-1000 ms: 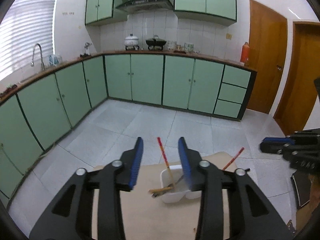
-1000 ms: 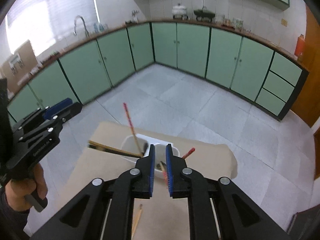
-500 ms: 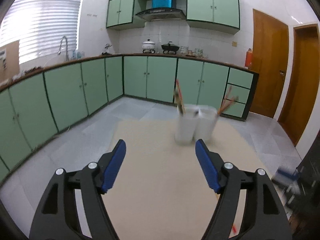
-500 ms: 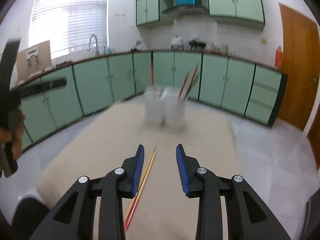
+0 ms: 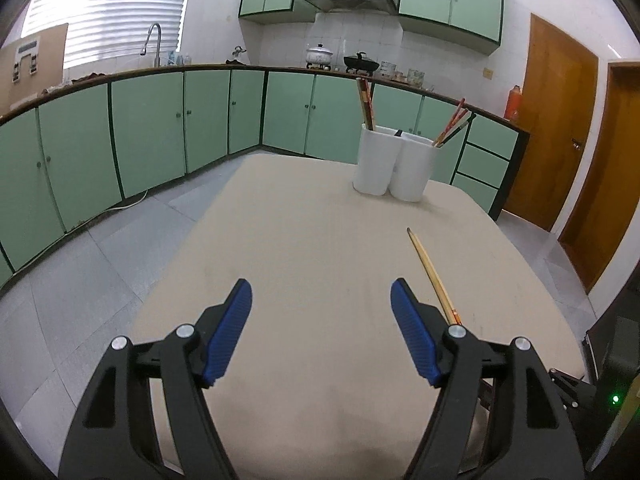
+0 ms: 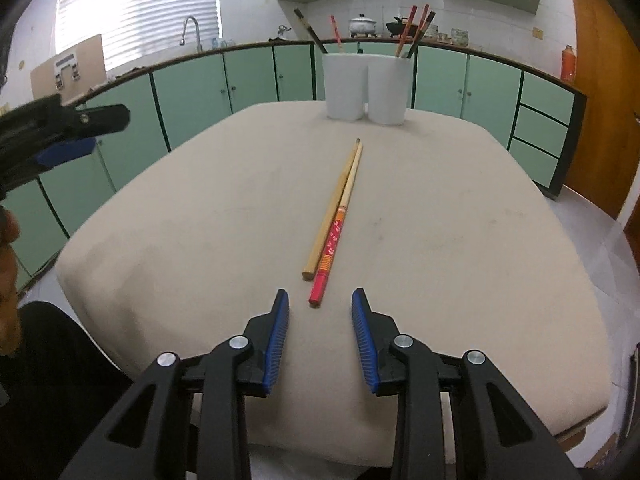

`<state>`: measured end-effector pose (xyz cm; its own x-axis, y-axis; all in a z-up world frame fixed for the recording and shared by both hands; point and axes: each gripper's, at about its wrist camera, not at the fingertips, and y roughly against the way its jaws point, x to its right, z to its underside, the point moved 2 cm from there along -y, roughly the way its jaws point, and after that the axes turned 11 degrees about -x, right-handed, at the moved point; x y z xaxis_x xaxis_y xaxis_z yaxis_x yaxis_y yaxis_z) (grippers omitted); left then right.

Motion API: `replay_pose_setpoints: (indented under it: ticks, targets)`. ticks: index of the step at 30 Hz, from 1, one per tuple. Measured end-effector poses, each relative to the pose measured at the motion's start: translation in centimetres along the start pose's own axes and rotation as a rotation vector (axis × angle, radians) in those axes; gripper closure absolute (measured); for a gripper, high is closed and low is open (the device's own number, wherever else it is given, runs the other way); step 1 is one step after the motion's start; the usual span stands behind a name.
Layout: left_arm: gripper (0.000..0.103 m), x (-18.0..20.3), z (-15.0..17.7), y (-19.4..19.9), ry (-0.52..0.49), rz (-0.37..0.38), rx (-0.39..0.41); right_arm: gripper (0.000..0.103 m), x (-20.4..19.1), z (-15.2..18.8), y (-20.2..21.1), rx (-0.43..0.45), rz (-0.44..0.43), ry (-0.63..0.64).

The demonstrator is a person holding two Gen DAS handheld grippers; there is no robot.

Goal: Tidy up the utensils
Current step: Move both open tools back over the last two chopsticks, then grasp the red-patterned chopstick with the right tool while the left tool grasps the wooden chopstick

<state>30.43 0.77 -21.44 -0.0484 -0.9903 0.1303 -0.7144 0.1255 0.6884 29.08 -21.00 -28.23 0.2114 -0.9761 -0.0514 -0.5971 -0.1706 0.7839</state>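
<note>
A: What takes up the most room?

B: The beige surface (image 6: 460,240), wide and rounded at the corners, with green kitchen cabinets (image 6: 192,92) running along the wall behind it.

A: And on it?

B: At twelve o'clock in the right wrist view, at the far end, stands a white double-compartment holder (image 6: 366,86) — upright, its two cups touching. Several chopsticks (image 6: 416,30) stick out of it: a few red and dark ones lean in the right cup, a dark one and a red one in the left.

A: Anything still loose?

B: Two chopsticks lie side by side in the middle of the surface, touching along most of their length, tips toward the holder. The plain wooden chopstick (image 6: 332,212) is on the left; the red-handled chopstick (image 6: 338,228) is on the right, its red end nearest the camera.

A: Where are the grippers?

B: The right gripper (image 6: 320,300) hovers at six o'clock just short of that red end — fingers parted, nothing between them. The left gripper (image 5: 320,296) stands spread wide over bare surface, gripping nothing; in its view a chopstick runs off toward one o'clock beside its right finger (image 5: 414,336). From the right wrist view it shows at nine o'clock, well apart from the pair.
</note>
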Motion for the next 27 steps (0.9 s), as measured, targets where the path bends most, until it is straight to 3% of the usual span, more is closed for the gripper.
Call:
replay_pose_setpoints:
  ticks: [4,5,11,19,25,27]
  targets:
    - [0.033,0.6,0.3,-0.3,-0.026,-0.001,-0.006,0.096,1.1,-0.1,-0.3,-0.004,-0.009,-0.023]
    - [0.033,0.8,0.3,-0.6,-0.028,0.002,-0.01,0.097,1.5,0.0,-0.3,-0.004,-0.008,-0.032]
    - [0.033,3.3,0.8,-2.0,-0.066,0.031,-0.034,0.097,5.2,-0.3,-0.3,0.003,0.033,-0.115]
    - [0.033,9.5,3.3,-5.3,-0.158,0.099,-0.092,0.097,9.1,-0.6,-0.5,0.002,0.063,-0.173]
    - [0.036,11.8,4.9,-8.4,-0.193,0.076,-0.134,0.095,9.7,-0.5,-0.3,0.005,0.043,-0.173]
    - [0.041,11.7,5.3,-9.2,-0.181,0.068,-0.152,0.095,9.6,-0.4,-0.1,0.011,0.042,-0.17]
